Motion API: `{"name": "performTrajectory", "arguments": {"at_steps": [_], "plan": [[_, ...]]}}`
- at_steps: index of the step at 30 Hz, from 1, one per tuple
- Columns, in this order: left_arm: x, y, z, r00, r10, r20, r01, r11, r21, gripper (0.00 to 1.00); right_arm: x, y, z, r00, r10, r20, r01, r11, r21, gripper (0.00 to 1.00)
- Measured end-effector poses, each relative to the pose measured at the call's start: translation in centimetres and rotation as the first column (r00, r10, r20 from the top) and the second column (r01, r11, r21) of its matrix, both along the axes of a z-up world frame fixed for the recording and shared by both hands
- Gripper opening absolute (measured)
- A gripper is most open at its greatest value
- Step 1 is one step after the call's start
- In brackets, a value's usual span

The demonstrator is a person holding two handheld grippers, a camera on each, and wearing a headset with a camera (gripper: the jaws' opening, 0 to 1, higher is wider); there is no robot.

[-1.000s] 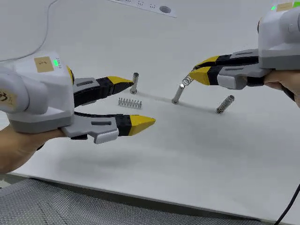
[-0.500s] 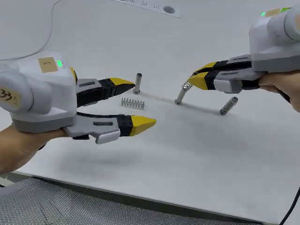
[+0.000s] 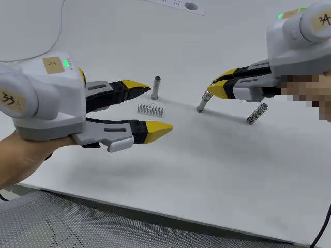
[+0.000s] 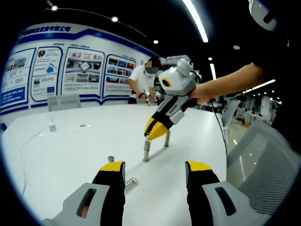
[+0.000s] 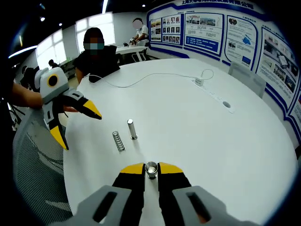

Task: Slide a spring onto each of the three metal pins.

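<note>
- Between the tips of the right claw (image 5: 151,165) sits a spring (image 3: 207,96), pinched at the head of the mid pin (image 3: 200,107). The claw is clenched on it, and only the first coils look threaded.
- Under those tips the mid pin leans, its foot on the desk (image 3: 207,170) and its head up at the claw.
- To do this step well, I judge the push should run along the pin's own slant rather than straight down. An off-line push could bind the coils or kick the foot sideways.
- A light grip seems wise, so the coils are not crushed. Once the spring is well over the head, easing the jaws a little should let it slip down the shaft.
- Well apart from the right claw, on its left, the left claw (image 3: 160,109) hangs over the desk, released, its jaws wide and holding nothing. It could steady the pin's foot if the pin starts to skid.
- Between the two claws a loose spring (image 3: 150,109) lies flat on the desk, just beside a bare pin (image 3: 155,88) that stands upright. That pair looks like the next job.
- Behind the right claw's tips, below its body, the last pin (image 3: 257,113) rests at a slant with coils along its length. By the look of it, that one is done.
</note>
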State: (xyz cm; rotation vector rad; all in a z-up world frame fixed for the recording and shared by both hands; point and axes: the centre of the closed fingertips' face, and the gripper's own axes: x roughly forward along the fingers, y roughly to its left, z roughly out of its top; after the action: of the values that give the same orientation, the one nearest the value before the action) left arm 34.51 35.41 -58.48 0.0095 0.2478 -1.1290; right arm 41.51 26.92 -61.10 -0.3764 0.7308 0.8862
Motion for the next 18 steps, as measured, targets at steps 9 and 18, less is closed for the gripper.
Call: {"name": "performTrajectory", "arguments": {"at_steps": [9, 18], "plan": [[0.0, 0.1, 0.0, 1.000, 0.004, -0.008, -0.004, 1.000, -0.006, 0.53, -0.2, 0.3, -1.3, 0.999, 0.032, -0.012, -0.033, 0.998, -0.056, 0.11], [0.2, 0.2, 0.2, 1.000, 0.009, -0.006, -0.009, 1.000, -0.012, 0.52, -0.4, 0.4, -2.0, 0.998, 0.036, -0.047, -0.040, 0.996, -0.082, 0.11]]}}
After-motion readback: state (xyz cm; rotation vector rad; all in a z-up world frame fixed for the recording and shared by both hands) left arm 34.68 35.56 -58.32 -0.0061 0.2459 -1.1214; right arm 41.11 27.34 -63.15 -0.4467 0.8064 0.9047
